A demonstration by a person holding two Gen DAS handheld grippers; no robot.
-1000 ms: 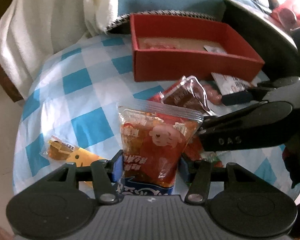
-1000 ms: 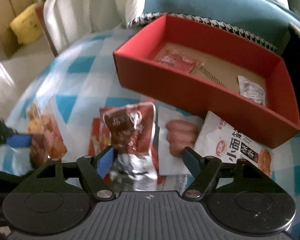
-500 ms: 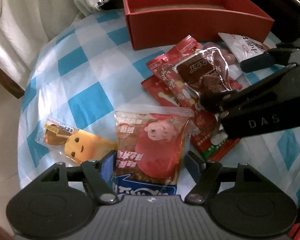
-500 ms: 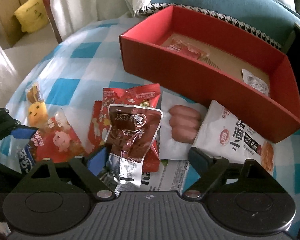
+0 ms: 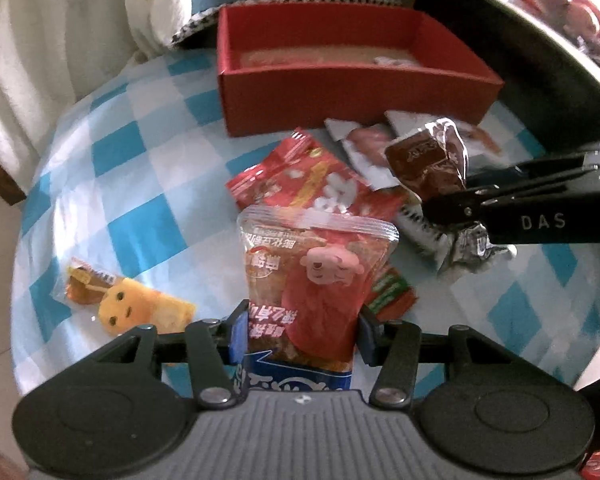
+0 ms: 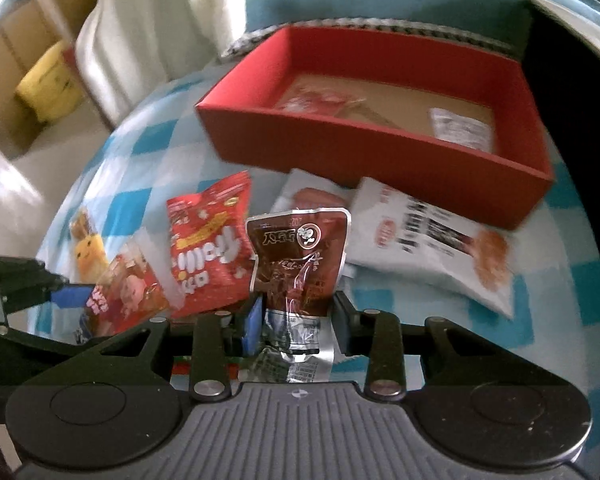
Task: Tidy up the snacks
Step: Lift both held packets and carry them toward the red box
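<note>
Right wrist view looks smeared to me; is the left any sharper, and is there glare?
Right wrist view: motion blur smears the white noodle packet and red box; the brown packet stays sharp. Left wrist view: crisper, though the checked cloth is washed out by bright light, and fisheye bends the edges.

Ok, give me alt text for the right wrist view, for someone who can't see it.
The right gripper is shut on a brown snack pouch, lifted above a blue-checked cloth. Behind it stands an open red box holding two packets; red and white snack packets lie in front of the box.
</note>
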